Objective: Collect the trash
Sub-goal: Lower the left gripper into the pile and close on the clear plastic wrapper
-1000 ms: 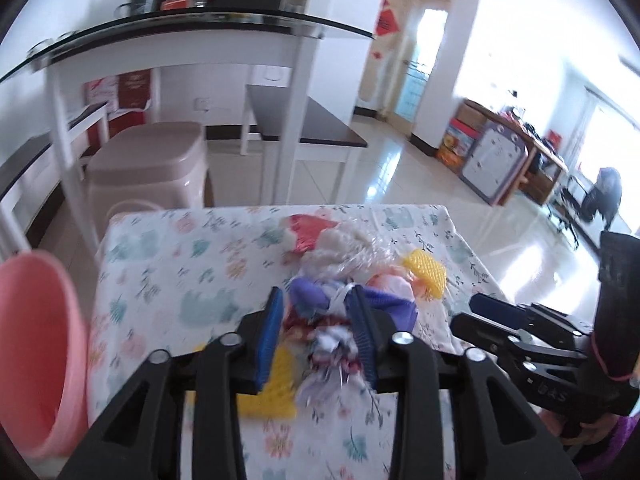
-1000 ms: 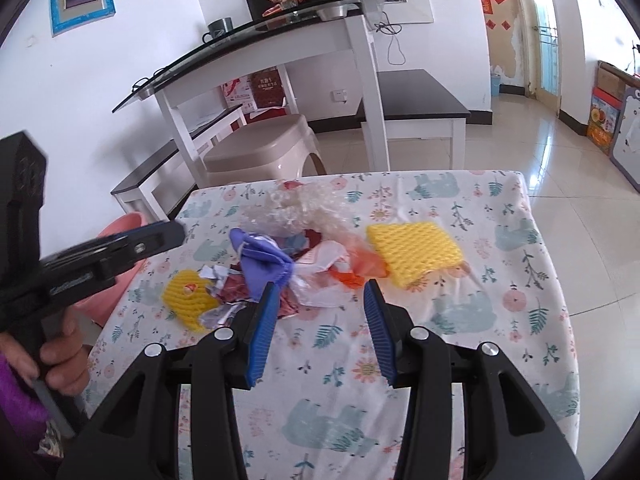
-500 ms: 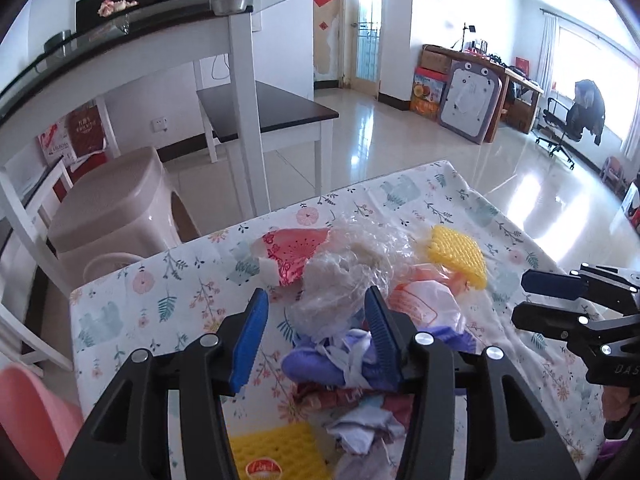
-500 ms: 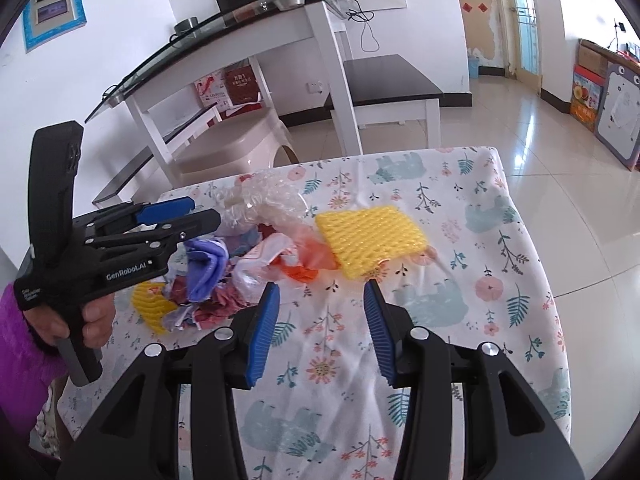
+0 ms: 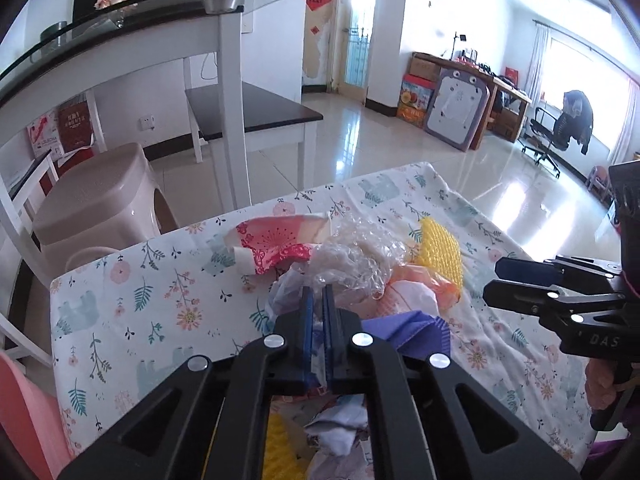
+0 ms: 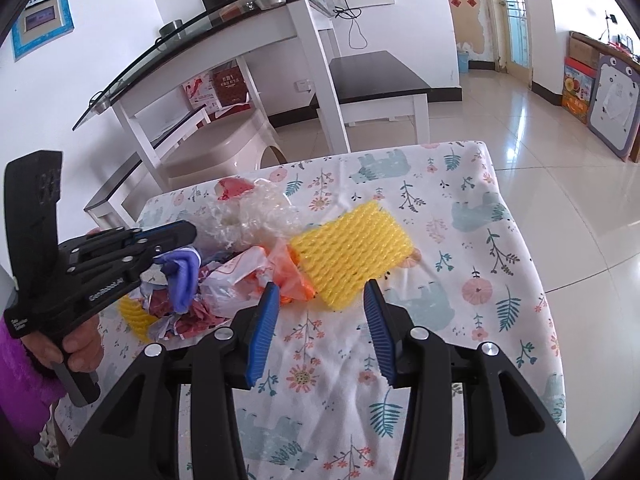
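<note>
Floral tablecloth, tiled room, left gripper closing on clear plastic wrap, right gripper half-open, empty.

My left gripper tilts downward, its jaws closing to a sliver. My right gripper tilts down too, its jaws parted midway.

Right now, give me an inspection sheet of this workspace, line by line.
Surface: table under a floral cloth.
Job's things: trash pile with clear crinkled plastic, a purple piece, yellow foam net.
Clutter: red patterned wrapper at the pile's far edge.
Grippers: left gripper closing on thin plastic from the pile; right gripper open, short of the foam net.
Cables: black cord hanging off the glass-topped desk.
Surroundings: beige stool, pink bin, tiled floor.
</note>
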